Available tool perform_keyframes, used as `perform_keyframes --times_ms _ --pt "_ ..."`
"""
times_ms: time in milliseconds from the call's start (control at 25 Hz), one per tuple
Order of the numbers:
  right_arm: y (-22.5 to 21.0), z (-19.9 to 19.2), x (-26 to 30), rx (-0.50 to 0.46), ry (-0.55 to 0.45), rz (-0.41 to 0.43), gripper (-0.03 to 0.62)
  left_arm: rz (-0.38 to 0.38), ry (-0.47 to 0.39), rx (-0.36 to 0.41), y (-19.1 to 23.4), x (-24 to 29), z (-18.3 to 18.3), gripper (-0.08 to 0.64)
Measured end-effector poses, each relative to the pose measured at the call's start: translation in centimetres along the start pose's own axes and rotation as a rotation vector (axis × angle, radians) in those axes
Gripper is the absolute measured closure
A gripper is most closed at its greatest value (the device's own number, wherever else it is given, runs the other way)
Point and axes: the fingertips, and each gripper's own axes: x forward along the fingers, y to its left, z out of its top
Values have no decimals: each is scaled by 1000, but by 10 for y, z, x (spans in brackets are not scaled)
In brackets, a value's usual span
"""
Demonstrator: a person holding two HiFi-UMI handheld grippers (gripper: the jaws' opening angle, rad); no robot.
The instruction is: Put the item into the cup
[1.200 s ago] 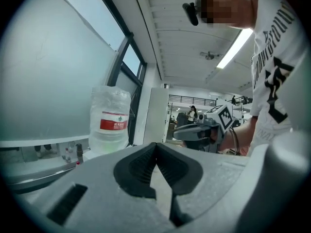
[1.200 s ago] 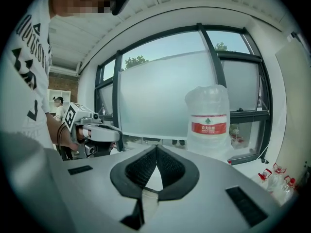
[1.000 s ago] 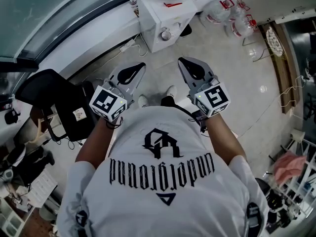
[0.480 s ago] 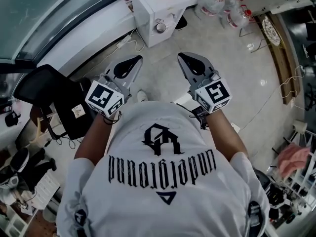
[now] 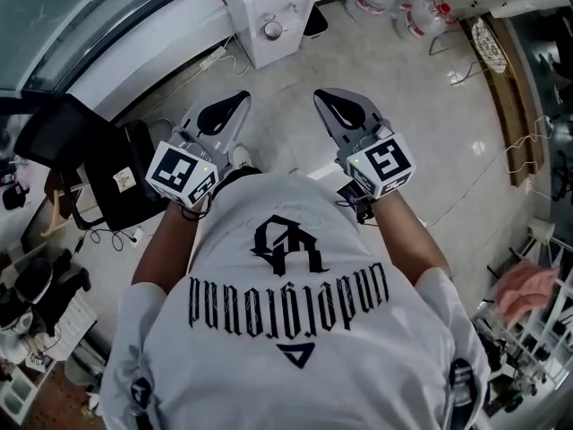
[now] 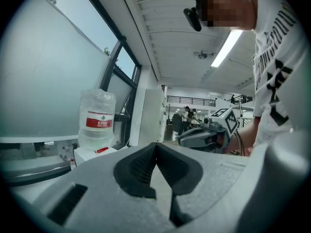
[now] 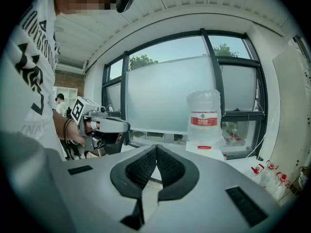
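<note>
In the head view, the left hand-held gripper (image 5: 229,111) and right hand-held gripper (image 5: 344,109) are held above the floor (image 5: 430,141); neither cup nor item is seen. In the left gripper view, the jaws are clenched on nothing. In the right gripper view, likewise. The step cannot be judged until both things are found.

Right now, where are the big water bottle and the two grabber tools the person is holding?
water bottle (image 7: 204,121): right gripper view, on its red label.
left gripper (image 5: 240,98): head view, at its closed jaw tips.
right gripper (image 5: 320,94): head view, at its closed jaw tips.
</note>
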Motion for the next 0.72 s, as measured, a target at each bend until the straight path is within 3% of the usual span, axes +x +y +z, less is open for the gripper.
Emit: perform_keyframes --times_ms 440,720 --pt "5 -53 -78 15 49 52 577 75 3 -34 -78 1 -21 546" --pt "24 -65 -105 15 55 72 577 88 8 -45 -103 -9 -28 546"
